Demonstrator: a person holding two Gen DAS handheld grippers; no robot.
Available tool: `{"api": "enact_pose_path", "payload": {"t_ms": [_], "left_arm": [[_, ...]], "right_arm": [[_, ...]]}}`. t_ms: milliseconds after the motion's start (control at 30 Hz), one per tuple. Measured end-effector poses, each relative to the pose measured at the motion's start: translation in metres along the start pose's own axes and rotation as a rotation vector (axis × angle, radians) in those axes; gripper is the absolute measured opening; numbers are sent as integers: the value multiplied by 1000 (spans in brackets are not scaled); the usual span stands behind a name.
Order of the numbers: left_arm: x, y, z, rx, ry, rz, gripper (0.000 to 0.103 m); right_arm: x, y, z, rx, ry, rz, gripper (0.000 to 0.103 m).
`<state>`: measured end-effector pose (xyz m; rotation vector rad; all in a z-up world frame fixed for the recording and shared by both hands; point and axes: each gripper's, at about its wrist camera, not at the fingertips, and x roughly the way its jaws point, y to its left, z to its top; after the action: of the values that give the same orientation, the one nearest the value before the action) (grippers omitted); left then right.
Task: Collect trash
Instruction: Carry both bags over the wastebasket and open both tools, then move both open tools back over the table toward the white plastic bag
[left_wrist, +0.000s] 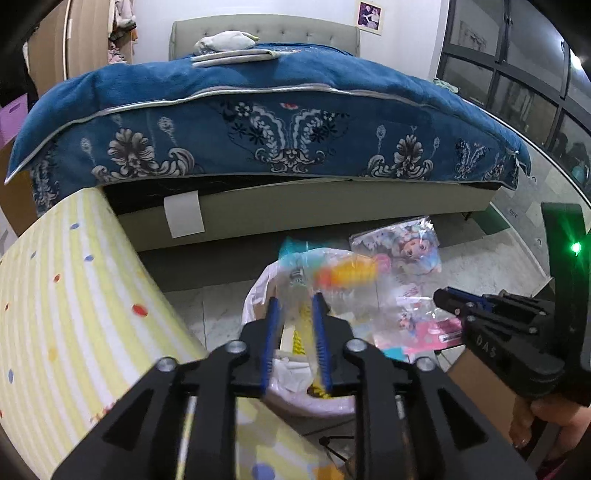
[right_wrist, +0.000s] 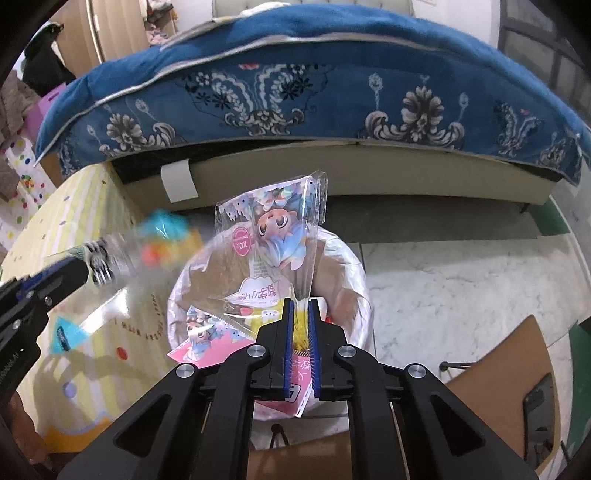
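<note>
Item one: my left gripper (left_wrist: 295, 306), jaws a little apart, over the bin (left_wrist: 258, 291). A clear wrapper (left_wrist: 332, 275) with orange and teal print sits between the blue pads (left_wrist: 272, 332); it is blurred, and I cannot tell whether the pads press it.

Item two: my right gripper (right_wrist: 300, 310), jaws narrow, pinching the lower edge of a clear cartoon packet (right_wrist: 275, 251). The packet stands upright above the bin's mouth (pink label on its left side).

Item three: the bin (right_wrist: 360, 280), round, lined with a white bag, on the pale marble floor (right_wrist: 461, 280) in front of the bed (right_wrist: 332, 173). Paper and pink scraps already lie inside.

Item four: a blue blanket (left_wrist: 258, 122) with a grey floral border hangs over the bed edge.

Item five: a yellow striped, dotted mat (left_wrist: 74, 295) beside the bin, on my left.

Item six: brown cardboard (right_wrist: 498, 376) near the bin, on my right.
</note>
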<state>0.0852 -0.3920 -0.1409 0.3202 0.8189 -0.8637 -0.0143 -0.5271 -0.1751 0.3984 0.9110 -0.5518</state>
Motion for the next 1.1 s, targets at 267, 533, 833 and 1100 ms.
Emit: {"api": "enact_pose_path", "payload": {"t_ms": [267, 533, 833, 1100], "left_arm": [[17, 13, 7, -53, 29, -19, 50], [-34, 44, -11, -91, -29, 75, 64], [-103, 82, -53, -191, -65, 149, 71], [-157, 118, -93, -269, -100, 236, 74]], "right_arm": [[34, -10, 0, 27, 65, 28, 48], [-23, -1, -7, 20, -15, 40, 48], [-91, 47, -15, -99, -136, 113, 48], [-119, 123, -39, -294, -176, 256, 48]]}}
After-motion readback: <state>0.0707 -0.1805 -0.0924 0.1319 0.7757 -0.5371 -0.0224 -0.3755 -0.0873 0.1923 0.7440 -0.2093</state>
